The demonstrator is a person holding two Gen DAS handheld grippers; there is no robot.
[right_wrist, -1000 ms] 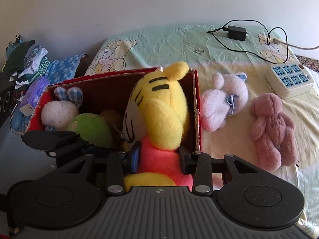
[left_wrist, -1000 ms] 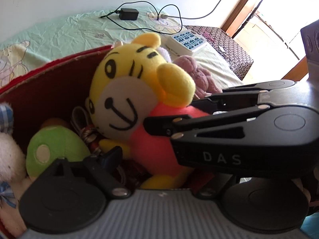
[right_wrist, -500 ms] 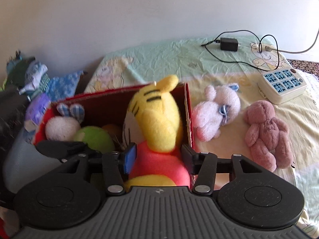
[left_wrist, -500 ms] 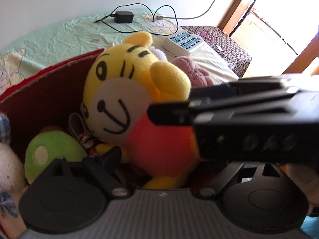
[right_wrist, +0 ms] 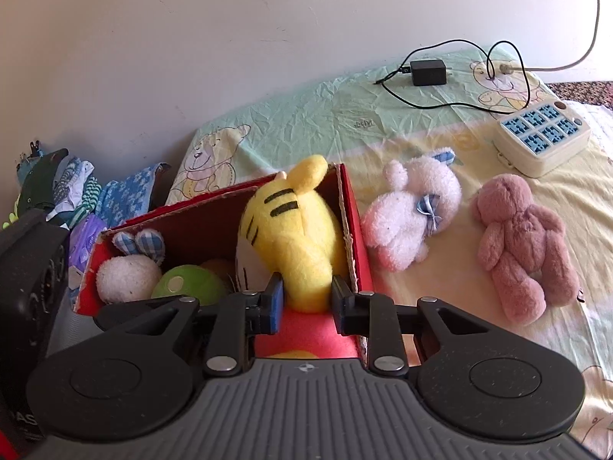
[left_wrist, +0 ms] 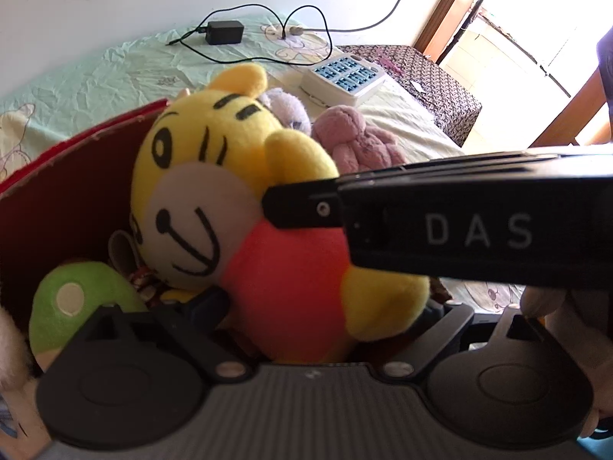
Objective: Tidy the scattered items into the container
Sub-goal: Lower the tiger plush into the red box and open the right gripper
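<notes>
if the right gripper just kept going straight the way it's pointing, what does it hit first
Most likely the yellow tiger plush: the right gripper has just been closing with the toy's body between its fingers, so it would push the toy deeper into the red box.

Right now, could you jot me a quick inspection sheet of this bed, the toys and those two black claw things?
Surface: bed sheet, pale green and yellow with bear prints, creased.
Job's things: tiger plush upright in the red box, beside a green plush and a white plush; white bunny and pink bear lie outside on the sheet.
Clutter: folded clothes left of the bed.
Grippers: right gripper has just been closing, pads against the tiger's arm; left gripper has just been opening, wide around the tiger's body.
Cables: black adapter with looped lead; power strip.
Surroundings: plain wall, bright doorway.
</notes>
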